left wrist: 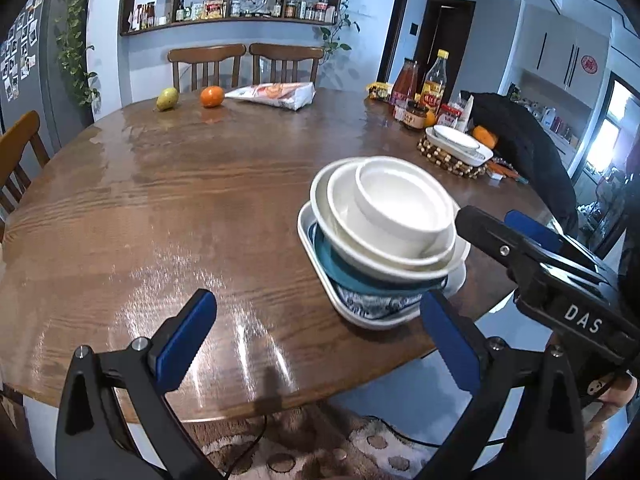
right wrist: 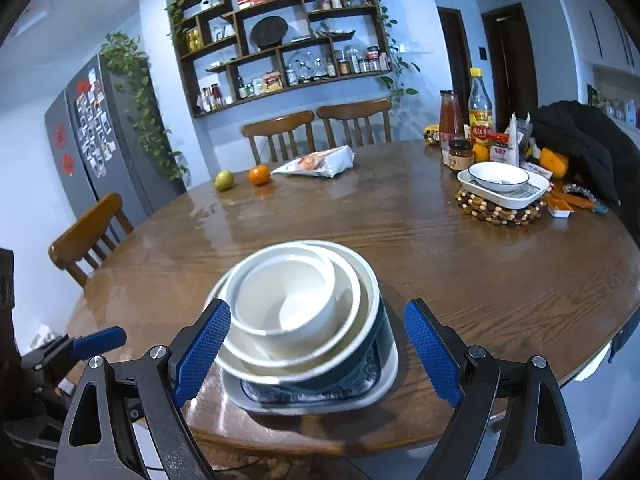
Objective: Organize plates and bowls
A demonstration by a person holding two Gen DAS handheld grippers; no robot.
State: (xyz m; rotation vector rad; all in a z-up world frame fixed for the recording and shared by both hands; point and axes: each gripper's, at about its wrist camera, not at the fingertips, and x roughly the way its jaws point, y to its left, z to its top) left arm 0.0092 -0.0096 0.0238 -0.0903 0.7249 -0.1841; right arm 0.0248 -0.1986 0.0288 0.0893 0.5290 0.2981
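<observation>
Blue-padded fingers of the right gripper [right wrist: 316,354] stand wide on either side of the bowl stack [right wrist: 300,316]; left pad looks to be at the stack's rim, contact uncertain; right pad clear of it. Nothing gripped.

Left gripper [left wrist: 316,338] fully spread, empty, over the near edge of the round wooden table [left wrist: 160,208]; its right pad sits just beside the tray's near corner.

Count, near edge: 1 white rectangular tray [right wrist: 360,392], on it 1 dark blue patterned bowl [right wrist: 372,344] holding 3 nested white bowls, tilted.

Count, far right edge: 1 beaded trivet [right wrist: 500,210], 1 white rectangular dish [right wrist: 520,196], 1 rimmed white bowl [right wrist: 498,176] in it.

Far edge: 1 pear [right wrist: 223,180], 1 orange [right wrist: 259,175], 1 snack bag [right wrist: 320,162]. Jars and bottles [right wrist: 472,128] cluster at the far right.

Table centre and left side are bare. 3 chairs visible.
</observation>
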